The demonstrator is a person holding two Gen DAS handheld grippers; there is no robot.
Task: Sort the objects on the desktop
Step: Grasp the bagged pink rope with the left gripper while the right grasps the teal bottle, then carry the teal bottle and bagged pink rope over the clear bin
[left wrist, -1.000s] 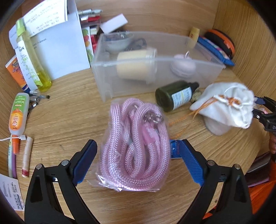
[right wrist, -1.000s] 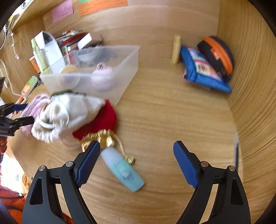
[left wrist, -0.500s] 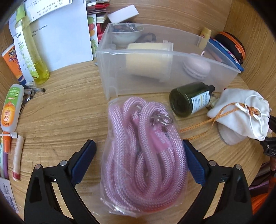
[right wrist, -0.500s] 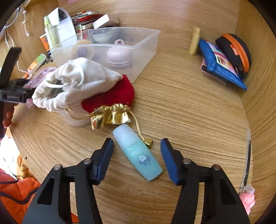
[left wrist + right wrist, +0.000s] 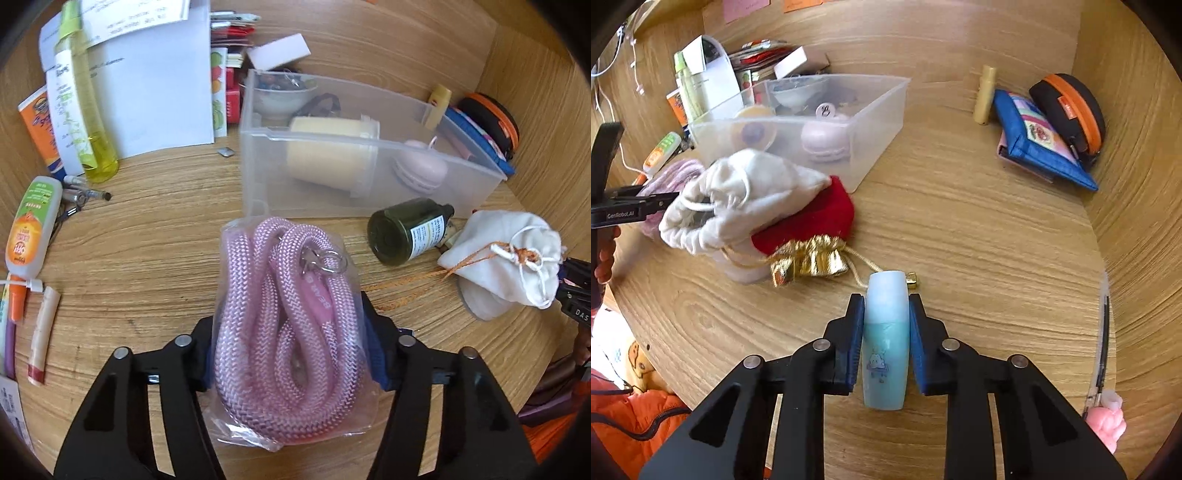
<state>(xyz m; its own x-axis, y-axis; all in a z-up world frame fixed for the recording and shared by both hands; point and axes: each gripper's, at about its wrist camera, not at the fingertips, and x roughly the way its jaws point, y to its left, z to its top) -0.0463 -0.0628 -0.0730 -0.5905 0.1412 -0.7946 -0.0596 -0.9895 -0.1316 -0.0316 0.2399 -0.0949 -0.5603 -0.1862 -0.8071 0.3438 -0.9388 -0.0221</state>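
Wooden desk (image 5: 979, 229), curved grain, cluttered.
Clear plastic bin (image 5: 369, 173) at rear centre; holds cream jar, pale pink macaron-shaped case, small bowl.
Bagged pink rope (image 5: 288, 325), coiled, lying just before the bin, between the pads of left gripper (image 5: 291, 354); jaws closing, pads pressed against the bag's sides.
White drawstring pouch (image 5: 738, 199), atop red pouch with gold trim.
Dark green bottle (image 5: 410, 230), on its side beside the bin.
Pale blue bottle (image 5: 886, 339), flat on desk, clamped by closing right gripper (image 5: 886, 339).
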